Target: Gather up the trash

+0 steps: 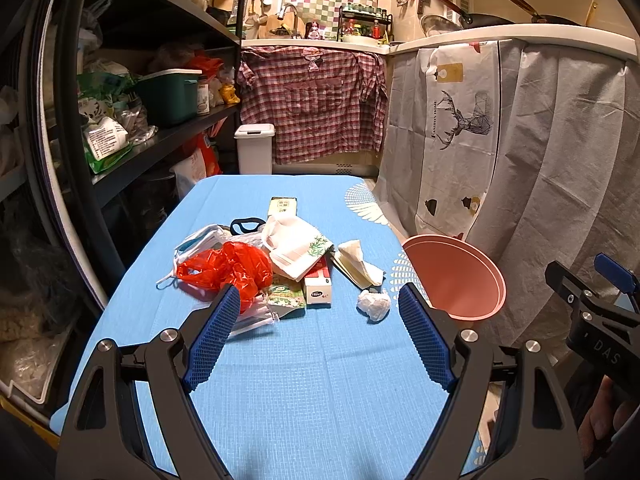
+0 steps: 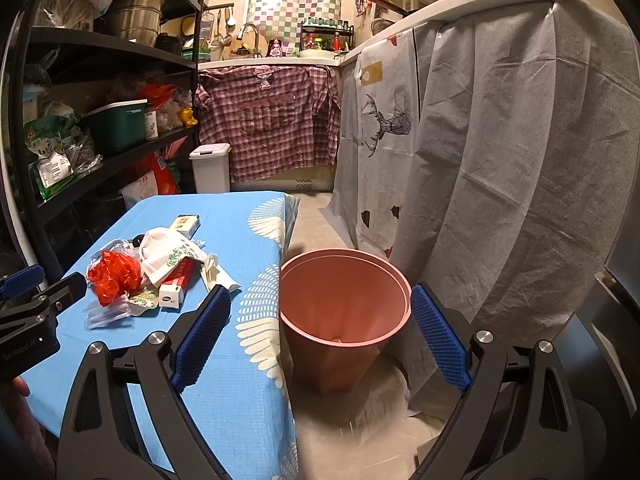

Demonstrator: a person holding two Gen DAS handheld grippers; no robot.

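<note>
Cramped kitchen surrounds you: dark metal shelving [image 1: 160, 80] packed with bags and pots on the left, a counter hung with a plaid cloth [image 1: 316, 108] at the back, and grey curtains [image 1: 560, 184] along the right.

Your table [image 1: 280, 380] wears a blue cloth and fills the middle of the left wrist view. Just off its right edge, a pink bin [image 2: 344, 312] stands on the floor, upright and open at the top. A small white lidded bin [image 1: 255, 148] stands on the floor beyond the table's far edge.

Trash lies heaped near the middle of the tabletop. From largest to smallest: a crumpled red plastic bag [image 1: 228, 268] toward the left edge; a white paper bag with a green leaf print [image 1: 296, 248] beside it; loose tissue sheets [image 1: 358, 264] toward the right edge; a red and white carton [image 1: 318, 284]; a small green packet [image 1: 286, 298]; a pale box [image 1: 283, 206] at the far side of the heap; and a balled white tissue [image 1: 374, 305] lying apart on the near right.

Your left gripper [image 1: 318, 300] hovers over the near half of the tabletop, its blue pads spread wide, gripping nothing. Your right gripper [image 2: 320, 300] is over the table's right edge and the pink bin, its pads also wide apart and empty.
</note>
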